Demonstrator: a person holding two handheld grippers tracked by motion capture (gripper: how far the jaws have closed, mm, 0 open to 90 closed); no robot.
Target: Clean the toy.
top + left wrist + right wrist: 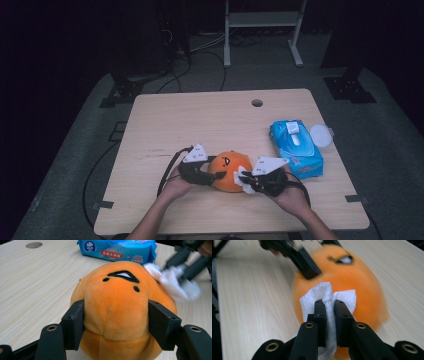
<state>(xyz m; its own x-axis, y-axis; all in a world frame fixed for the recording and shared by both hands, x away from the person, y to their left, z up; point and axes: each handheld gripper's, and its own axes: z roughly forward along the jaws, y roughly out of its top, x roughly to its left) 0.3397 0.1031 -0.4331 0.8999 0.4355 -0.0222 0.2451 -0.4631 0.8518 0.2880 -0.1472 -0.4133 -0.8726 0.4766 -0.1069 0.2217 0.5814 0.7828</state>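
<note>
Orange plush toy (pixel 352 277), blurred

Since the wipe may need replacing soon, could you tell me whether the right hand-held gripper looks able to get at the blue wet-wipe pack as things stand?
Probably not straight away: the right hand-held gripper is shut on a white wipe pressed against the orange plush toy. The blue wet-wipe pack lies just beyond it, with bare table between.

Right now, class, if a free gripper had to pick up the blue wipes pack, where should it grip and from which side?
Grip the wipes pack across its narrow width from above, near the middle. It lies flat on the table, long sides exposed, and its lid flap hangs open at the far end.
</note>
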